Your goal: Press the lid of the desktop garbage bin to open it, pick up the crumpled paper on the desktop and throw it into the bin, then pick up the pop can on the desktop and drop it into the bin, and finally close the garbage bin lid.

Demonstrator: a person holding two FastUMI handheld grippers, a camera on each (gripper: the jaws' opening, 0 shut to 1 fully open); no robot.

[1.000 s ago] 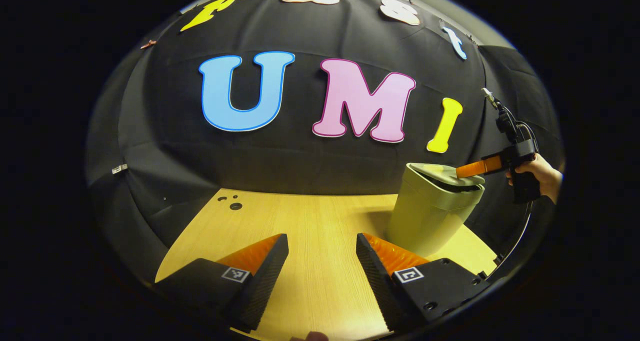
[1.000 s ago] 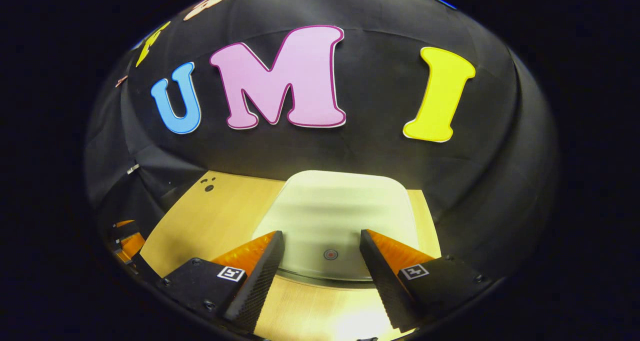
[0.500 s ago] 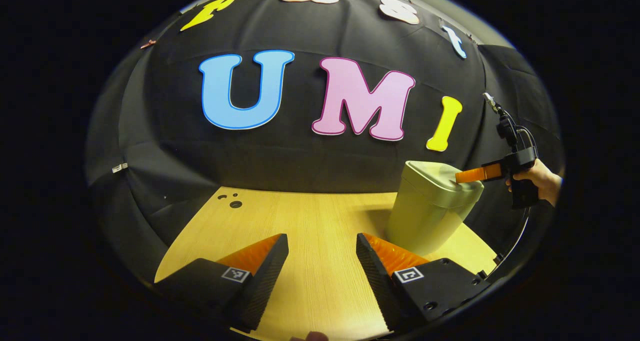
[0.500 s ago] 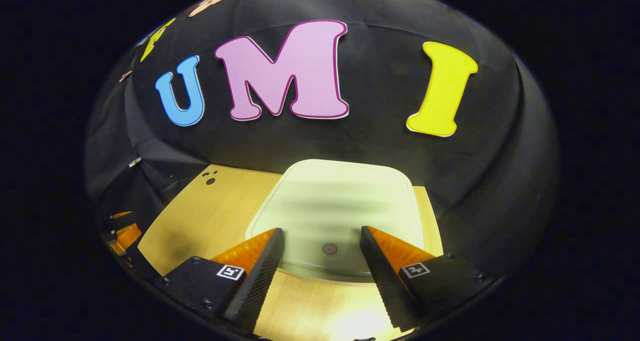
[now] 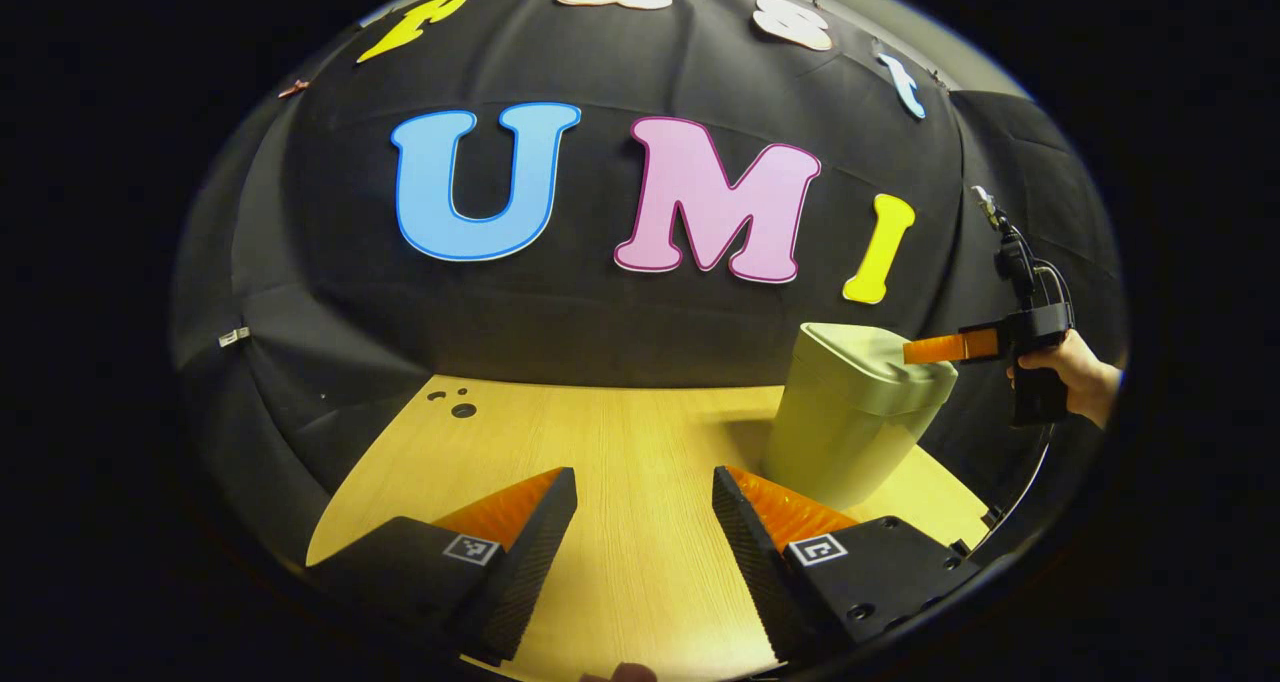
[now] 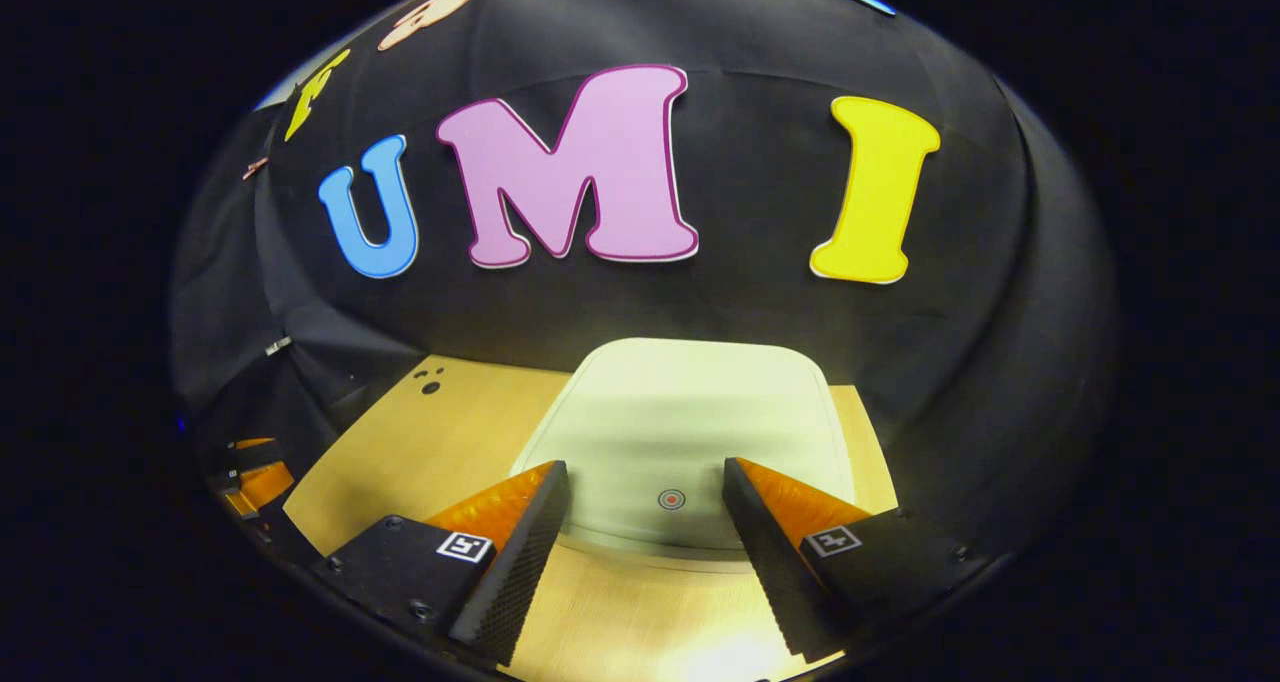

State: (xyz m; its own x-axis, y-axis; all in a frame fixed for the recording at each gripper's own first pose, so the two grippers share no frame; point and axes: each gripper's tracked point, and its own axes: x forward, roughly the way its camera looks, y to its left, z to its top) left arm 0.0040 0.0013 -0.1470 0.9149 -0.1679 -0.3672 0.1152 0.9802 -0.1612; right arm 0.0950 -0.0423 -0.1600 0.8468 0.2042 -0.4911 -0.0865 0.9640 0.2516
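Wooden desktop point(image 5: 620, 442) under black booth wall. Pale green bin point(image 5: 850, 427) at far right, lid point(image 6: 690, 412) flat, looks closed. My right gripper point(image 6: 645, 522) spread, just above lid's near edge. My left gripper point(image 5: 645, 527) spread, low, well left of bin.

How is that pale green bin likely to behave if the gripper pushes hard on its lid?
The pale green plastic bin looks tall with a narrower base, so a sideways shove could probably tip it. It may slide on the smooth wooden tabletop. Its flat lid looks rigid, so a downward press near the red dot seems safest.
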